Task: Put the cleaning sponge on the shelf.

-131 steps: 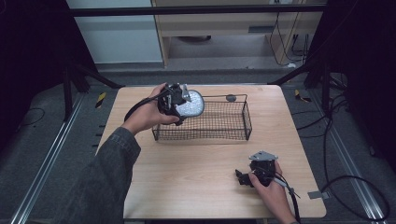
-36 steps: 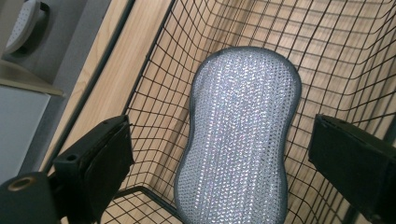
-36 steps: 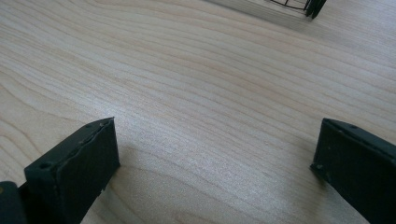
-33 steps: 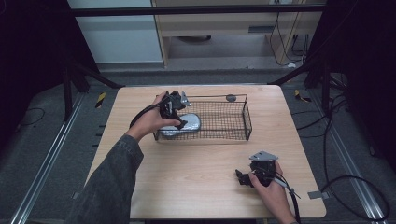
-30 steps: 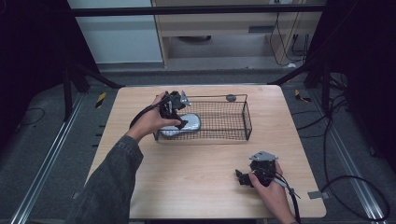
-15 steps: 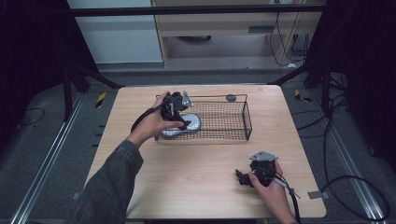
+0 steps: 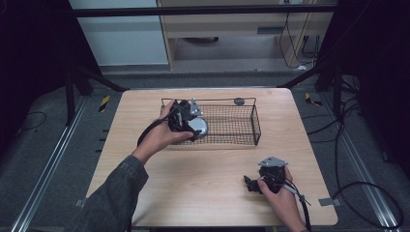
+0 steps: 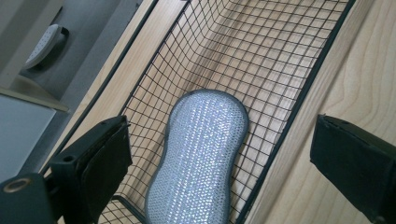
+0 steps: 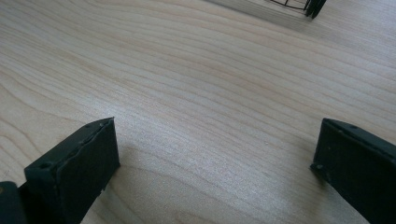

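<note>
Now my left gripper (image 7: 186, 121) hangs over the left end of the wire basket (image 7: 255, 126), its jaws spread wide with nothing between them. Below them, in the left gripper view, the silvery scouring pad (image 8: 198, 158) lies flat on the basket's mesh floor, free of both jaws, one long edge close to the basket's side wall. My right gripper (image 7: 251, 184) rests low over the wooden table (image 7: 193, 193) near its front right corner, well apart from the basket, jaws likewise wide apart and holding nothing.
</note>
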{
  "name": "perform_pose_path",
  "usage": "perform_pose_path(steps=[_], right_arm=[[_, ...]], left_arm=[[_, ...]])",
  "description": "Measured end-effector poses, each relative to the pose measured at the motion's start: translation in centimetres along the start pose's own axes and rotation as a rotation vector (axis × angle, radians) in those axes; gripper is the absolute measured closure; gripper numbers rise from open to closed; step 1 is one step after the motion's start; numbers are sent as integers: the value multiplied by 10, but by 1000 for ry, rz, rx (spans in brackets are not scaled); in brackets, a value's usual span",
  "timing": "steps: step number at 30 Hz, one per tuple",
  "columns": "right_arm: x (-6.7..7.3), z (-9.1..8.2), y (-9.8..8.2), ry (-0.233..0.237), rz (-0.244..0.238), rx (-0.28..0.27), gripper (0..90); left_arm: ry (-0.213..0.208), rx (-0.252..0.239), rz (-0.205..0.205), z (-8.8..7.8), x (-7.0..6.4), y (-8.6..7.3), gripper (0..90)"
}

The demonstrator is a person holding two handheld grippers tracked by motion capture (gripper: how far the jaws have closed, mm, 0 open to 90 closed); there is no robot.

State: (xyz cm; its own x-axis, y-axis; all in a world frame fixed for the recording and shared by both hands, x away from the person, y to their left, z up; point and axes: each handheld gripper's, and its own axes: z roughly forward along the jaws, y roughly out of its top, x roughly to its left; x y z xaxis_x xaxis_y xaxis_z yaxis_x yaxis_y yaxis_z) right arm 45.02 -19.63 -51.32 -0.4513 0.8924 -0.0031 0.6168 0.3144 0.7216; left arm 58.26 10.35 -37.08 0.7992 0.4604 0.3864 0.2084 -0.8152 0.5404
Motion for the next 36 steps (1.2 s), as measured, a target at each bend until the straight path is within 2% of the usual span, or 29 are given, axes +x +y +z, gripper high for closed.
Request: perform_pose_path(steps=[2, 6, 15, 18, 20, 21, 24, 25, 29, 32, 34, 35, 36], right_arm=[[0, 0, 0, 0, 0, 0, 3], [0, 0, 0, 0, 0, 0, 3], [0, 0, 0, -2, 1, -1, 3], [0, 0, 0, -2, 1, -1, 4], [0, 0, 0, -2, 1, -1, 4], [0, 0, 0, -2, 1, -1, 4], [0, 0, 0, -2, 1, -1, 3], [0, 0, 0, -2, 1, -1, 3], [0, 0, 0, -2, 1, -1, 4], [0, 0, 0, -2, 1, -1, 4], [0, 0, 0, -2, 1, -1, 3], [0, 0, 0, -2, 1, -1, 3], [0, 0, 0, -2, 1, -1, 4]], left_arm=[[-4, 0, -5, -1, -1, 0, 47], [-15, -15, -46, -5, -6, -2, 46], [-2, -44, -105, -20, -12, -14, 45], [4, -63, -146, -30, -12, -27, 45], [8, -69, -158, -31, -12, -30, 45], [8, -58, -160, -33, -11, -34, 45], [20, -70, -201, -42, -10, -49, 46], [20, -70, -201, -42, -10, -49, 46], [36, -75, -245, -51, -8, -66, 46], [36, -80, -256, -53, -8, -72, 46], [44, -86, -278, -55, -8, -81, 46], [46, -89, -304, -56, -8, -88, 47], [46, -89, -304, -56, -8, -88, 47]])
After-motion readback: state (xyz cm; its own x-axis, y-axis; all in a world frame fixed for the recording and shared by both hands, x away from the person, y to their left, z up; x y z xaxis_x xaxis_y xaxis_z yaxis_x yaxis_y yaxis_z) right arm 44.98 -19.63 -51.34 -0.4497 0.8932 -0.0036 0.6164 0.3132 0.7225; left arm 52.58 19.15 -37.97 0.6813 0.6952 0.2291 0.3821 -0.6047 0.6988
